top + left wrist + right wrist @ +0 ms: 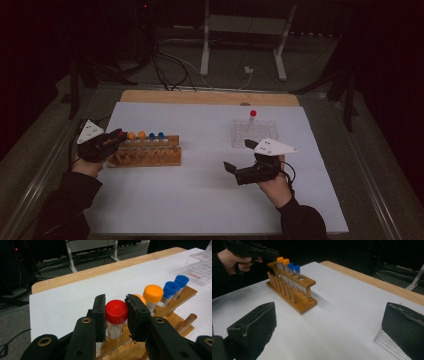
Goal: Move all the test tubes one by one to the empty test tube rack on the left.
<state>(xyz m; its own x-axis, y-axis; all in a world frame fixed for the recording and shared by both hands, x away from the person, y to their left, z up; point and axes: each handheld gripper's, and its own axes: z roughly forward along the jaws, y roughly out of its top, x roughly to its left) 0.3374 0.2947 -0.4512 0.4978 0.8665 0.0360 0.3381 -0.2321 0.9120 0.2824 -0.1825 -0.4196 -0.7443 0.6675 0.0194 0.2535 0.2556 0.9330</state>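
Red-capped clear plastic tube (pixel 116 315) stands in wooden rack (pixel 175 307), lower centre of frame, pinched by left gripper (pixel 116 312). Right gripper (pixel 327 327) jaws spread wide, nothing between.

Red cap (pixel 116 311), orange & blue caps (pixel 153 293), brown wooden rack (pixel 150 156), black tongs (pixel 116 315).

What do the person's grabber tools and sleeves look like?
Each gripper is black, with two chunky black jaws and brass-coloured rivets. The left gripper and right gripper each carry a pale grey three-cornered plate with small dots. A dark cable trails from the right one. The sleeves are dark.
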